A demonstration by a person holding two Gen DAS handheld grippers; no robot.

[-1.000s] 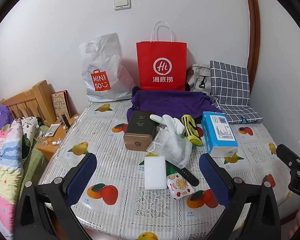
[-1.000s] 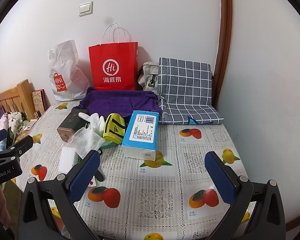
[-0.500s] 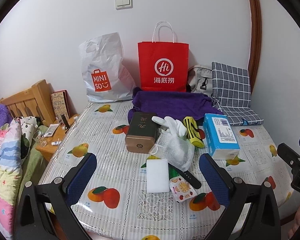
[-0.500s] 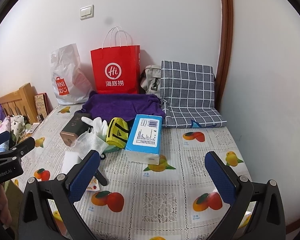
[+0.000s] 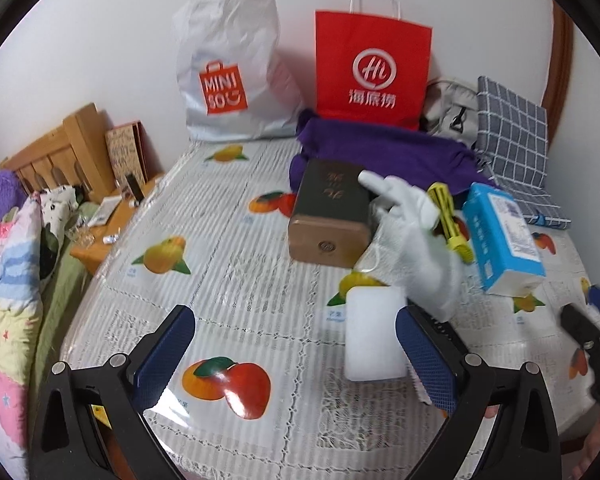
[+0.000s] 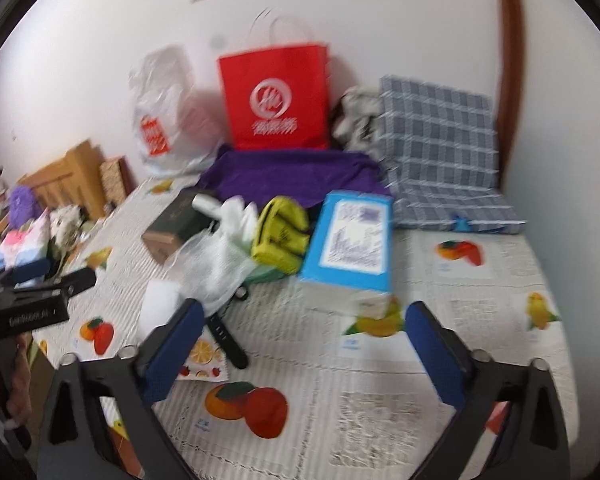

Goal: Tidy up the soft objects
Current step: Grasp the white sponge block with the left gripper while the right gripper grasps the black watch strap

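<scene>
**Both grippers hover wide over the cluttered tabletop**

Over on the left, the left gripper (image 5: 296, 356) hangs low above the fruit-print tabletop (image 5: 228, 280), fingers (image 5: 164, 354) spread wide and holding nothing. Just past its right finger lies the white sponge block (image 5: 374, 334), flat on the cloth. Behind that, the brown box (image 5: 332, 216), and leaning against it a white glove (image 5: 414, 236) on a clear mesh pouch. Next along, the yellow rolled item (image 5: 448, 216), then the blue tissue pack (image 5: 502, 236). A purple towel (image 5: 384, 148) sprawls behind them, in front of the red paper bag (image 5: 374, 72). Far right, the right gripper (image 6: 300, 350) is also spread open and empty, the tissue pack just beyond its fingers; that view is blurred.
</scene>
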